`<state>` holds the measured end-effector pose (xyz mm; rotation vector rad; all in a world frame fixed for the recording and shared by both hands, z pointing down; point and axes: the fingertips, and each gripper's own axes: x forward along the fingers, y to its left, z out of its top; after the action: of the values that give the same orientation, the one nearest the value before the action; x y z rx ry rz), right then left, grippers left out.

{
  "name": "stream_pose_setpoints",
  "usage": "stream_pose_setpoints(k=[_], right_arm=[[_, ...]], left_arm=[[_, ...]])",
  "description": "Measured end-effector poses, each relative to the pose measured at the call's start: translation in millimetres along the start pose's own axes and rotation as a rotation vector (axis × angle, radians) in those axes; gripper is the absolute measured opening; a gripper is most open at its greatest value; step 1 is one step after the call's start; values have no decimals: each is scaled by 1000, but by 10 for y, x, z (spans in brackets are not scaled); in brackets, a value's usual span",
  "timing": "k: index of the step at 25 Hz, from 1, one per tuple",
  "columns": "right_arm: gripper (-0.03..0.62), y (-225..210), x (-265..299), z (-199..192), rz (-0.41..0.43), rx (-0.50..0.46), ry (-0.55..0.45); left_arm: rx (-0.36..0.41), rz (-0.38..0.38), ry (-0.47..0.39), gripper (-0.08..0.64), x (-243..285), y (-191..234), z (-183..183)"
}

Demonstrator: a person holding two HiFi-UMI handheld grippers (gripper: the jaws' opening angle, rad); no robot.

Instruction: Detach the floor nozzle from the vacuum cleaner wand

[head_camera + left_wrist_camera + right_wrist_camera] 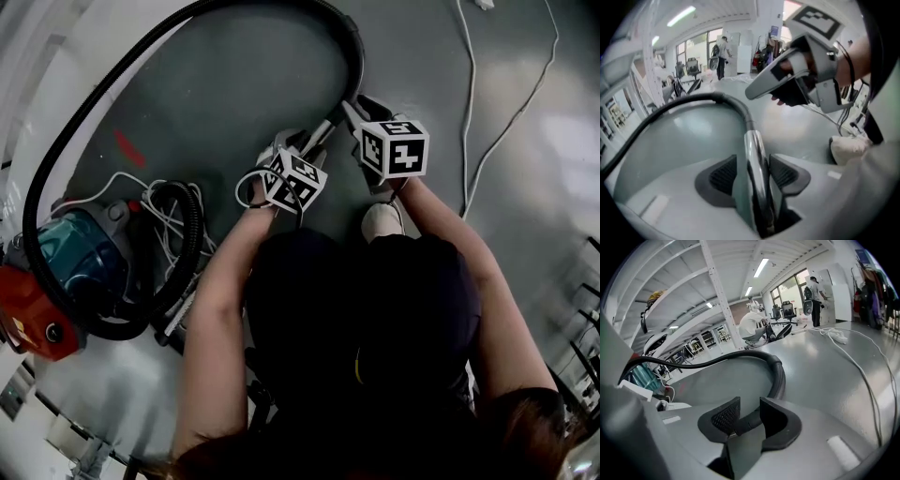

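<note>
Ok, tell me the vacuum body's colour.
The vacuum body is teal and red, clearest in the head view.

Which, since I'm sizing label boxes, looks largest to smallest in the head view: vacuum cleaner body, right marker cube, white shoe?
1. vacuum cleaner body
2. right marker cube, though it sits nearer the camera, which enlarges it
3. white shoe

light: bright ceiling strips (760,267) | glare: glossy floor (825,371) | edges: fisheye-warped, dark corners
</note>
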<state>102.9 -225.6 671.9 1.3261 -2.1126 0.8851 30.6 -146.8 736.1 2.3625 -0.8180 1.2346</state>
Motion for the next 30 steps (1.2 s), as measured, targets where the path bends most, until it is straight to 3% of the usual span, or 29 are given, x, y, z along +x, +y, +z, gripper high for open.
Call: stream_pose_setpoints(k=[3, 5, 7, 9, 10, 11, 12, 14, 16, 20, 22, 25, 27, 30], right_arm=[[129, -70, -12, -32, -10, 45, 7], [127, -139, -35, -46, -24, 71, 5], [127, -192, -59, -45, -36, 88, 1], [126, -202, -84, -24, -44, 77, -4], [124, -190, -96, -10, -44, 64, -7], [123, -174, -106, 2, -41, 52, -10], [123, -161, -116, 6, -38, 45, -12], [123, -163, -129, -9, -35, 41, -12], [118, -179, -126, -35, -30, 46, -10], [114, -110, -85, -44, 22, 61, -22], [104, -55, -78, -22, 44, 61, -37], [9, -34, -104, 92, 33, 46, -80], [-2, -11, -131, 217, 33, 34, -122], [-2, 81, -175, 390, 89, 46, -183]], left_arm=[[167, 208, -236, 224, -426, 223, 440], [302, 408, -379, 222, -839, 510, 833], [561, 706, -424, 222, -1230, 871, 1227], [914, 1022, -406, 206, -1568, 1169, 1583], [1012, 1134, -409, 177, -1750, 1296, 1727], [1012, 1213, -430, 165, -1970, 1429, 1843], [934, 1268, -465, 162, -2208, 1569, 1918], [709, 1336, -545, 160, -2623, 1815, 1925], [498, 1321, -635, 153, -2858, 1957, 1823], [34, 1037, -824, 140, -2772, 2116, 1558], [-195, 851, -831, 107, -2541, 2155, 1431], [-510, 496, -787, 12, -2125, 2096, 1341], [-646, 344, -775, 12, -1977, 2055, 1332], [-653, 350, -713, 12, -1871, 2034, 1286]])
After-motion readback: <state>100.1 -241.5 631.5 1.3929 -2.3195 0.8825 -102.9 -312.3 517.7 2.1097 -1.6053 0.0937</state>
